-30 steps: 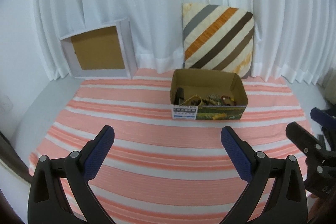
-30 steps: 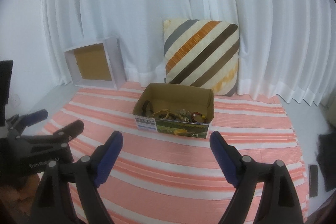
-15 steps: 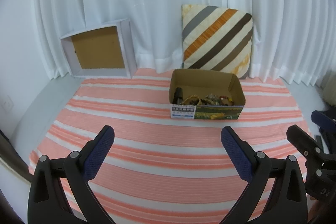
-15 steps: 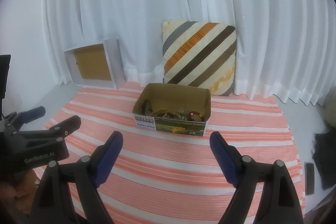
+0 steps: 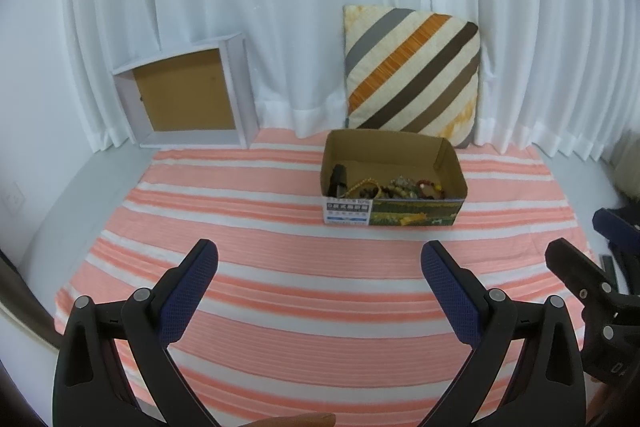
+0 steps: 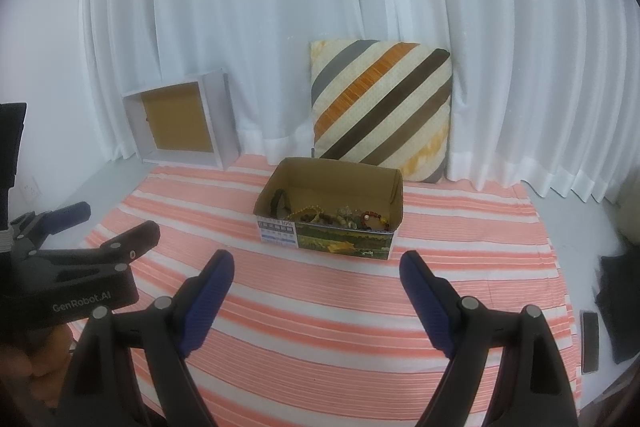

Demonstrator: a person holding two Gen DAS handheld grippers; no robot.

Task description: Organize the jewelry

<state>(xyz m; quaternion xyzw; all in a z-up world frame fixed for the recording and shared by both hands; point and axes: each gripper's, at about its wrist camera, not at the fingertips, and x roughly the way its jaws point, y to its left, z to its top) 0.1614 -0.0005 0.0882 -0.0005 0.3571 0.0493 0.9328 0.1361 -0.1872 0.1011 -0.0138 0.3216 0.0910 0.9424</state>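
A small open cardboard box (image 5: pixel 454 163) (image 6: pixel 396 195) stands on the striped cloth and holds a heap of beaded jewelry (image 5: pixel 394 187) (image 6: pixel 340 217) plus a dark band at its left end. My left gripper (image 5: pixel 319 259) hovers open over the cloth in front of the box, nothing between its blue pads. My right gripper (image 6: pixel 316 269) is open too, well short of the box and empty. The left gripper (image 6: pixel 116 223) shows at the left edge of the right wrist view, and the right gripper (image 5: pixel 588 239) at the right edge of the left wrist view.
A pink-and-white striped cloth (image 5: pixel 280 227) covers the surface. A white-framed shallow tray with a brown bottom (image 5: pixel 184 95) (image 6: pixel 180 119) leans on the white curtain at back left. A striped cushion (image 5: pixel 412 75) stands behind the box. Dark items (image 6: pixel 590 341) lie at the right.
Both views drifted slightly, so the box and cushion sit a little higher in frame. Both grippers stay open and empty.
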